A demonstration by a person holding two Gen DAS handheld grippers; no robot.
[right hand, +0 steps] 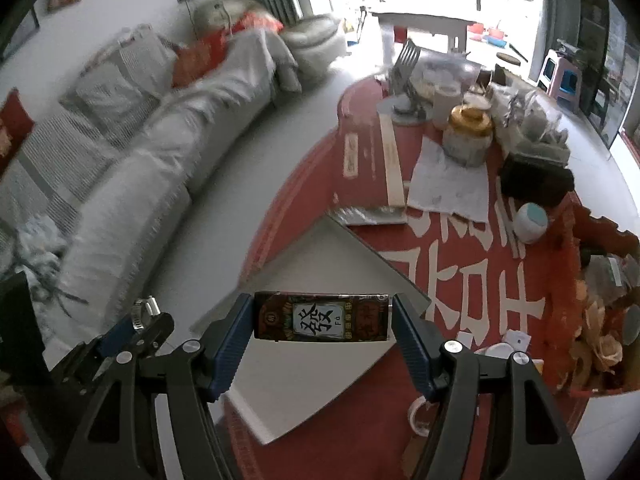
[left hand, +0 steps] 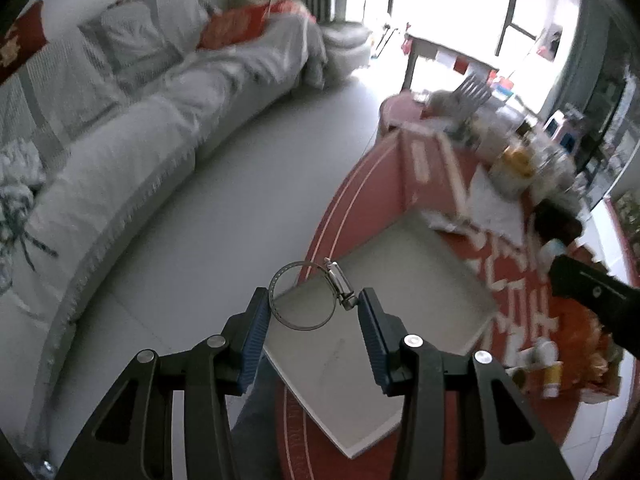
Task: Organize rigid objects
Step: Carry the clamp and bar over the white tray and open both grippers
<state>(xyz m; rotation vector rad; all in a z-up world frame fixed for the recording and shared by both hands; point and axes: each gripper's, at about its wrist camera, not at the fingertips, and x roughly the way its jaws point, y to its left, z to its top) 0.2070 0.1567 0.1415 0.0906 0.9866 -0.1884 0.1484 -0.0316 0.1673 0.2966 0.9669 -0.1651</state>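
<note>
**Both grippers loaded above the white tray**

The left gripper [left hand: 314, 306] pinches a metal hose clamp [left hand: 306, 300] between its blue pads [left hand: 253, 332]; the ring spans the gap, with its screw housing pressed against the right-hand pad. In the right wrist view the same gripper [right hand: 136, 320] shows at the lower left edge, the clamp's [right hand: 145, 312] shiny band poking out above its fingers.

The right gripper [right hand: 322, 316] clamps a flat dark box [right hand: 322, 317] by its two short ends. The box lies level across the gap, and its face carries a white panel with a large black character.

Both loads hang in the air above a white square tray [left hand: 400, 280], which lies on a red tablecloth [left hand: 360, 200] with white characters and overhangs the table's edge nearest the camera. From the right wrist the tray [right hand: 320, 252] sits directly behind the box.

Further out on the cloth [right hand: 460, 280] stand a gold-lidded jar [right hand: 468, 136], a sheet of white paper [right hand: 448, 184], a dark box [right hand: 536, 184] and a small white-and-teal round object [right hand: 530, 224]. A grey-covered sofa [left hand: 140, 160] with red cushions runs along the left, across pale floor.
</note>
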